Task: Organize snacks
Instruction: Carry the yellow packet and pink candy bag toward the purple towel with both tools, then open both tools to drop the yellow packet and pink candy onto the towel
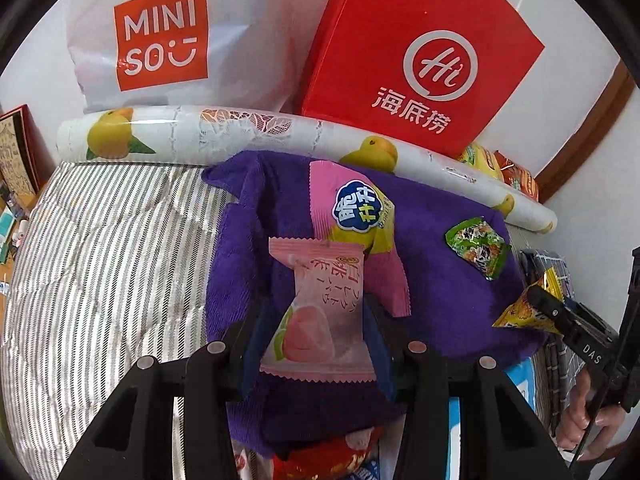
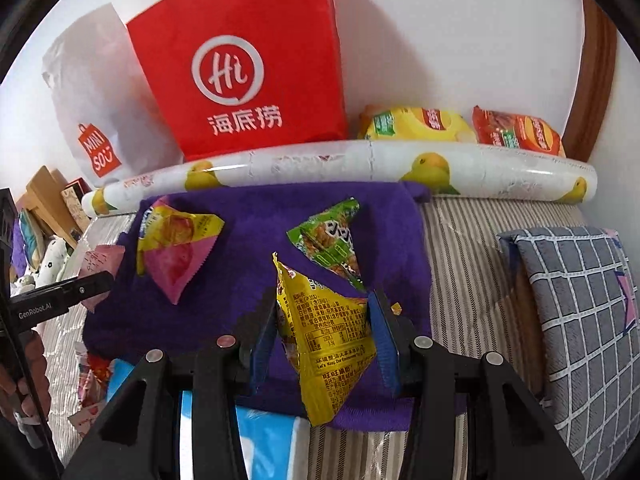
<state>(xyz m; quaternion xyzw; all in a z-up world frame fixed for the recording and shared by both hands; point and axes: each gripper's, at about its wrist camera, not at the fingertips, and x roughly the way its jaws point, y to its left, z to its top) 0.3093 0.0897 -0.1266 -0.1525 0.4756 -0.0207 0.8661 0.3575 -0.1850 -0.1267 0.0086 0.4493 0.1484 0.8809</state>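
At the far left, the striped cover (image 1: 100, 248) of what looks like a bed lies bare, with a white bag (image 1: 160, 36) and a red bag (image 1: 420, 52) standing against the wall behind a rolled sheet printed with yellow fruit (image 1: 224, 132). Next comes the purple towel (image 1: 440, 280), which seems to be the collecting spot. The left gripper (image 1: 316, 324) has its jaws narrowed onto a pink peach snack (image 1: 320, 312), pads pressing both sides, and holds it above the towel's near left part. Just beyond it a pink-and-yellow pack (image 1: 360, 224) already lies on the towel, and to its right a small green packet (image 1: 478, 246) lies there too. Further right, the right gripper (image 2: 324, 332) is clamped on a yellow packet (image 2: 328, 340), carried over the towel's near edge, just short of the green one. Right of the towel sits a grey checked cushion (image 2: 580, 320), and behind the roll, by the wall, a yellow pack (image 2: 412, 124) and an orange-red pack (image 2: 516, 132) lie apart from the group. I judge the job roughly midway: two snacks are placed, two are in the grippers ready to be set down, and the pair by the wall, plus some red and blue wrappers (image 1: 340, 456) glimpsed at the towel's near edge, seem still to be gathered.
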